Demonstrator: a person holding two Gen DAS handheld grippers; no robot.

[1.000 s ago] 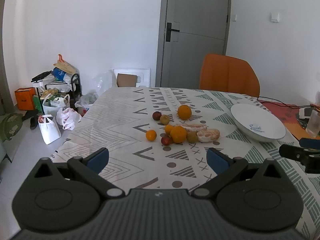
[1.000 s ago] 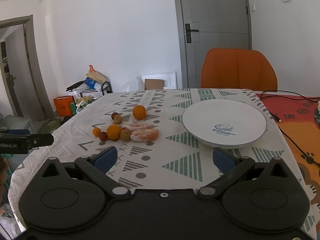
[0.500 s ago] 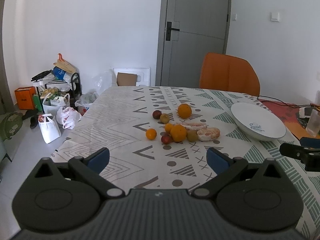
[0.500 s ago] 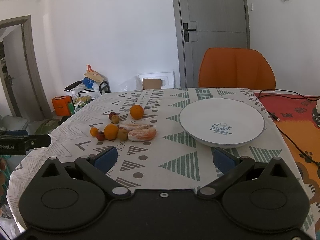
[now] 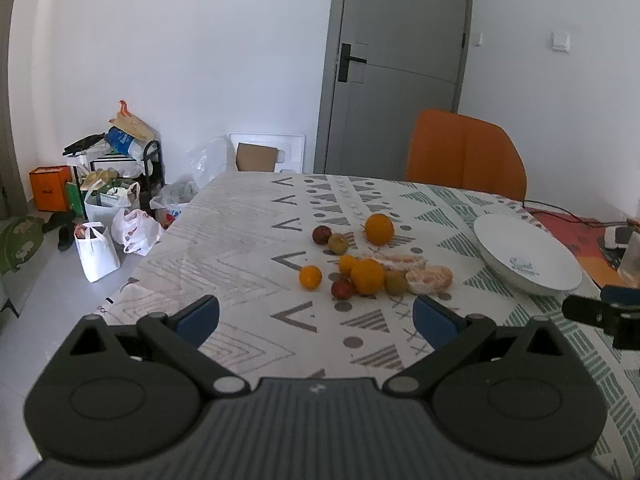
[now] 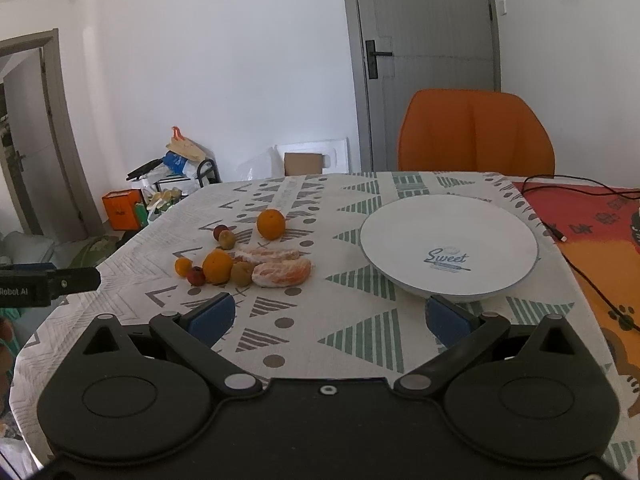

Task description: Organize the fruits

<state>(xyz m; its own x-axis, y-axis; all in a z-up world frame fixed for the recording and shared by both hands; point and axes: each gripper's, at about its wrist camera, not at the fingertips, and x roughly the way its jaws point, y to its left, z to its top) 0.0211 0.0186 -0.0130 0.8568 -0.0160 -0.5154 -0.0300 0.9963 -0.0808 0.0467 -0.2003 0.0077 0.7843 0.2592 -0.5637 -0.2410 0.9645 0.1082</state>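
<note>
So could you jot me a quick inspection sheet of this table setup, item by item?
Surface: table under a patterned cloth, with an orange printed mat at its right end.
Job's things: white plate, nothing on it; loose fruit to its left: far orange, near orange, small orange, peeled segments, two brownish fruits and two red ones.
Clutter: a glass beyond the plate in the left view.
Tools: left tool open, holding nothing; right tool open, holding nothing.
Cables: black cable across the mat.
Surroundings: orange chair, grey door, bags and boxes on the floor.
</note>
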